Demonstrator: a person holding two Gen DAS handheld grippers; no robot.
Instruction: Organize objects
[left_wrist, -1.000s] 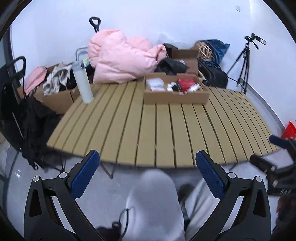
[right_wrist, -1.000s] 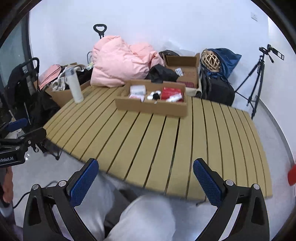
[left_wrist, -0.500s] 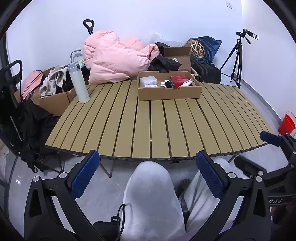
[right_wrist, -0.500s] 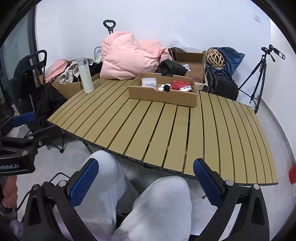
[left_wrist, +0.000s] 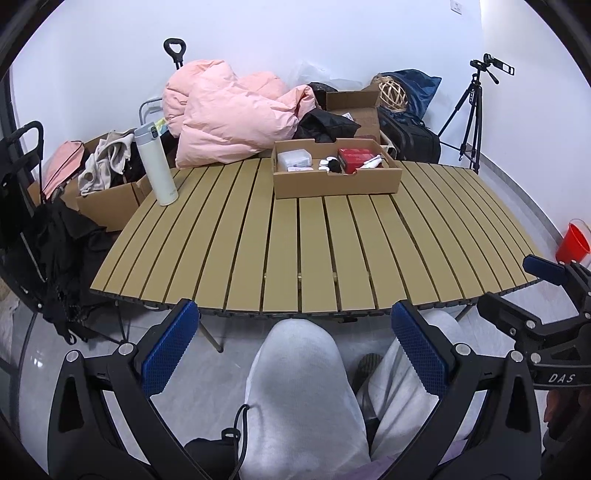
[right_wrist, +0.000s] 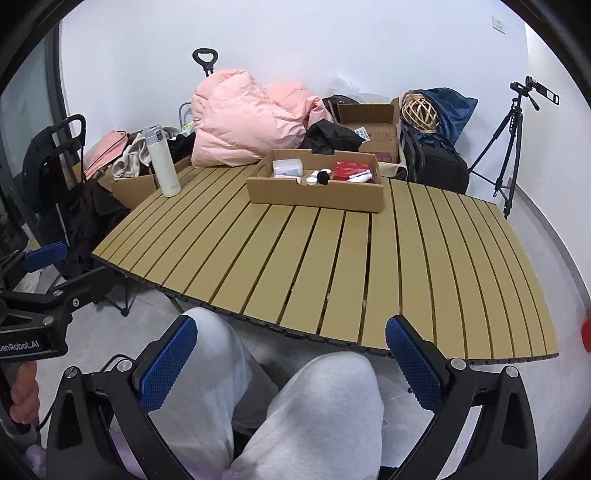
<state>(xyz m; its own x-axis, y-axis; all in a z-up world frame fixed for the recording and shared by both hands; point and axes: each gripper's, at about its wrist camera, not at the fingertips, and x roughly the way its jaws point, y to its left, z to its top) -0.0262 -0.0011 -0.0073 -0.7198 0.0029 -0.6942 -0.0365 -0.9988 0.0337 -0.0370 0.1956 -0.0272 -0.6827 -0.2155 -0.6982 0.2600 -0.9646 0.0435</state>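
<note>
A shallow cardboard box (left_wrist: 336, 182) (right_wrist: 314, 192) stands at the far side of the slatted wooden table (left_wrist: 314, 243) (right_wrist: 332, 258). In it lie a clear plastic case (left_wrist: 294, 159), small white caps, a black item and a red packet (left_wrist: 356, 157) (right_wrist: 351, 170). A white flask (left_wrist: 155, 164) (right_wrist: 161, 160) stands upright at the table's far left corner. My left gripper (left_wrist: 293, 347) and my right gripper (right_wrist: 290, 352) are both open and empty, held low over the person's grey-trousered knees, short of the table's near edge.
Behind the table lie a pink duvet (left_wrist: 232, 114), open cardboard boxes (left_wrist: 354, 107), a black bag and a wicker ball (right_wrist: 419, 110). A tripod (left_wrist: 469, 118) stands at the right, a red cup (left_wrist: 572, 242) on the floor, a black cart and clothes at the left.
Both grippers have drawn back from the table and sunk toward the person's lap; the table now lies farther off. Both stay open.
</note>
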